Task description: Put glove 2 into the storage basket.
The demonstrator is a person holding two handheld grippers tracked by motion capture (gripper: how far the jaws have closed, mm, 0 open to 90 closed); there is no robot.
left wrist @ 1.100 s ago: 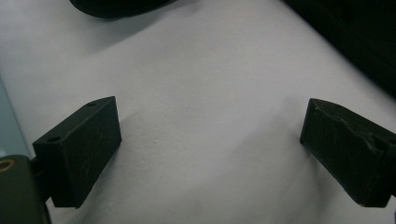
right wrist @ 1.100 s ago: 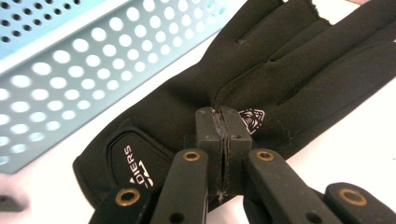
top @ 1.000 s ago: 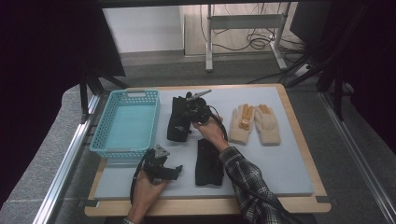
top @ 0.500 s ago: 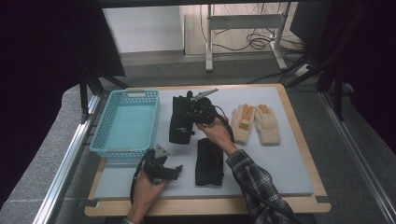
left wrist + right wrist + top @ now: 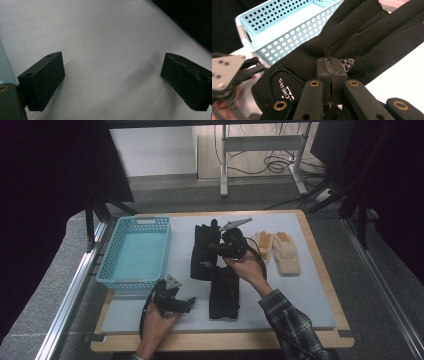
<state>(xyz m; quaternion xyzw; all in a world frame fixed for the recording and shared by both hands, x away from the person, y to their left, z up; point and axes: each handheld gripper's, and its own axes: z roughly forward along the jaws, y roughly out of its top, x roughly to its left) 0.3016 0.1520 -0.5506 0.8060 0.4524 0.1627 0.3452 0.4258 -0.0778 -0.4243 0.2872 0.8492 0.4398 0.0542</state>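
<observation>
A black glove (image 5: 201,255) lies on the grey mat beside the basket, and its printed back (image 5: 362,32) shows close up in the right gripper view. My right gripper (image 5: 216,248) is over it, its jaws pressed together on a pinch of the glove's fabric (image 5: 331,65). A second black glove (image 5: 223,293) lies flat nearer the front edge. My left gripper (image 5: 186,303) rests low at the front left of the mat, open, with only bare mat between its jaws (image 5: 112,80).
A light blue perforated basket (image 5: 134,251) stands at the left of the mat, its wall (image 5: 287,25) just beyond the held glove. A tan and orange glove pair (image 5: 278,251) lies to the right. The wooden table edge (image 5: 225,341) runs along the front.
My right gripper and the black glove under it have shifted a little to the right and nearer. The left gripper has stayed where it was.
</observation>
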